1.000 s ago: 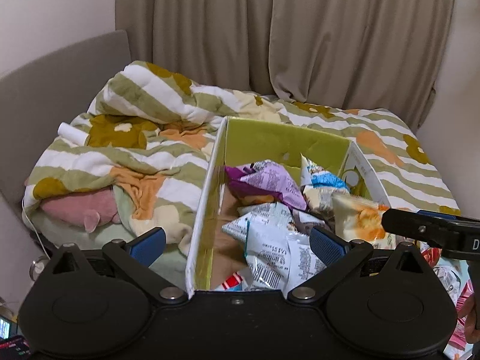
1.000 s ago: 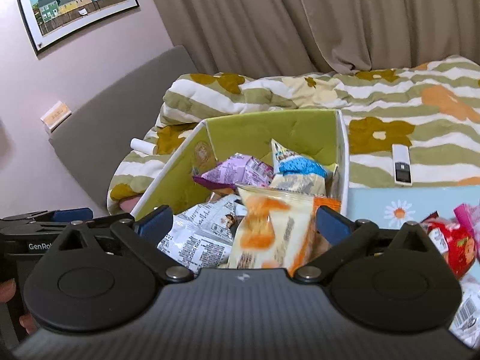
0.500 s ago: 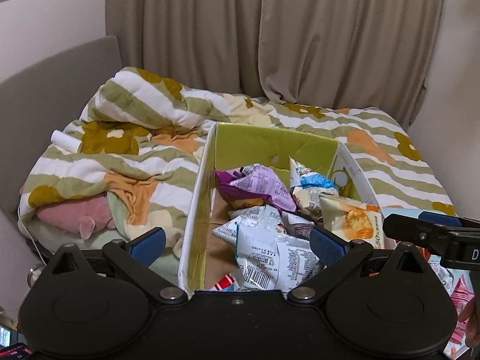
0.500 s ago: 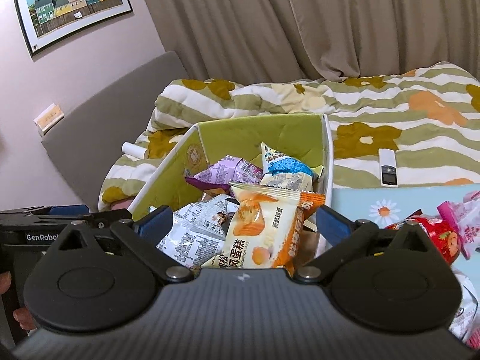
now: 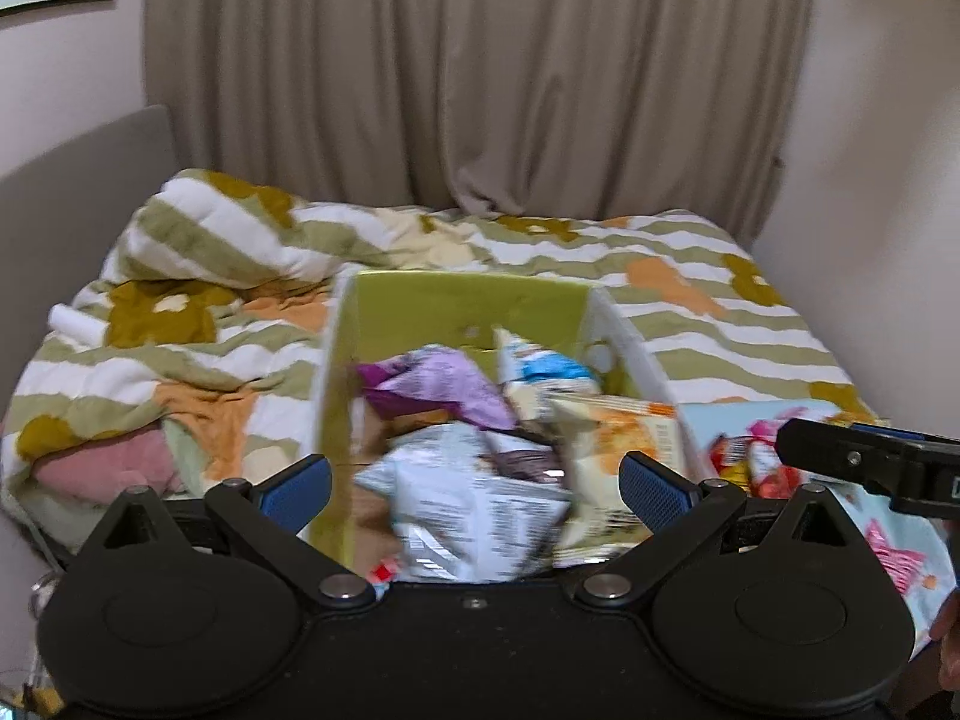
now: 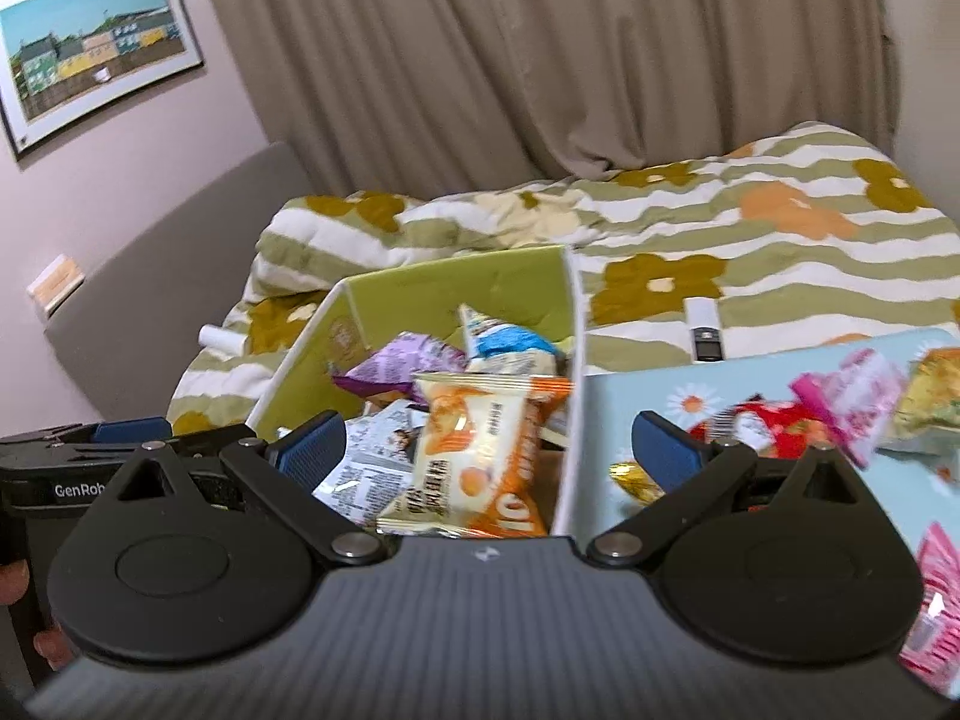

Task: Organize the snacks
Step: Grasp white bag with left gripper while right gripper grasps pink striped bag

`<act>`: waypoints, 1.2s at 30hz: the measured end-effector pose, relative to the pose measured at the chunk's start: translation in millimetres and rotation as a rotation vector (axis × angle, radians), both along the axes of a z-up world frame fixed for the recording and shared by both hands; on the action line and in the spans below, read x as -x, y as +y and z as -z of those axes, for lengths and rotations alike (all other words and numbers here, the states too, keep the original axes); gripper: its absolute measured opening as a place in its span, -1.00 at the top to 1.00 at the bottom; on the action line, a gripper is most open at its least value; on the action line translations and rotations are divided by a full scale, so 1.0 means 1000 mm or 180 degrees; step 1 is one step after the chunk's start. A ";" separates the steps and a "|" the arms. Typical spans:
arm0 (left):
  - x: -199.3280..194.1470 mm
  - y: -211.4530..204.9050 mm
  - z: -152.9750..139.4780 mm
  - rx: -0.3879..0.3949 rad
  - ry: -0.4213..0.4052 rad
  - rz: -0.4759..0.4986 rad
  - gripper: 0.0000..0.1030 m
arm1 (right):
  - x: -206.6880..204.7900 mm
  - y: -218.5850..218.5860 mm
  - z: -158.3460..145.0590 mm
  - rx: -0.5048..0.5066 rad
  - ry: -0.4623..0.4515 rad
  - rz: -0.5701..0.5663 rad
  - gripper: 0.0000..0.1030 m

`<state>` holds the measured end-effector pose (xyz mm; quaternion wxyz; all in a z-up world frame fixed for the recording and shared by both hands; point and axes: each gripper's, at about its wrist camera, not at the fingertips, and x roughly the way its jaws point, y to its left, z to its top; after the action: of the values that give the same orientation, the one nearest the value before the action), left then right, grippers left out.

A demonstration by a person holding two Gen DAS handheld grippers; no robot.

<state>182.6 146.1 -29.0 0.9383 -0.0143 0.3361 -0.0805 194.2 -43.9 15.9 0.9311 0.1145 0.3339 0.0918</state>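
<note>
Right wrist, orange snack packet (image 6: 480,456) between spread tongs (image 6: 489,447)

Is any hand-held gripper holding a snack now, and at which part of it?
Nothing is held. The left hand-held gripper and right hand-held gripper are both open, with nothing clamped between their fingers.

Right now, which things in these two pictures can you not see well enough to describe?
- Box floor, both views: hidden under snack packets.
- Print on the white packet, left view: motion blur.
- Pink packets at the right edge, right view: cut off and blurred.
- Gold wrapper, right view: partly behind the right tool finger.
- Remote buttons: too small.
</note>
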 end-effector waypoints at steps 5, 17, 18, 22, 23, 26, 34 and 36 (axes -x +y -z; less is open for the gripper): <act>0.010 -0.032 -0.006 -0.0051 -0.0096 0.0230 -1.00 | 0.019 -0.033 -0.009 -0.0042 -0.0043 0.0244 -1.00; 0.018 -0.133 -0.019 -0.0128 -0.0320 0.0847 -1.00 | 0.060 -0.121 -0.013 -0.0041 0.0141 0.0962 -1.00; 0.017 -0.141 -0.018 -0.0135 -0.0310 0.0911 -1.00 | 0.062 -0.129 -0.011 -0.0027 0.0193 0.1023 -1.00; 0.013 -0.174 -0.009 -0.0217 -0.0216 0.1167 -1.00 | 0.071 -0.157 0.000 -0.0058 0.0358 0.1221 -1.00; 0.013 -0.182 -0.006 -0.0236 -0.0191 0.1236 -1.00 | 0.073 -0.164 0.003 -0.0092 0.0399 0.1265 -1.00; 0.009 -0.204 0.004 -0.0313 -0.0115 0.1429 -1.00 | 0.080 -0.183 0.013 -0.0196 0.0498 0.1417 -1.00; 0.002 -0.261 0.039 -0.0594 0.0090 0.2022 -1.00 | 0.092 -0.221 0.039 -0.0328 0.0758 0.1746 -1.00; -0.003 -0.275 0.050 -0.0644 0.0195 0.2158 -0.99 | 0.093 -0.227 0.046 -0.0362 0.0820 0.1800 -1.00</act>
<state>185.4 -128.6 -79.0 0.8444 0.1886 0.3560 -0.3532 101.4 -270.6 -30.1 0.8619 0.2653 0.3983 -0.1675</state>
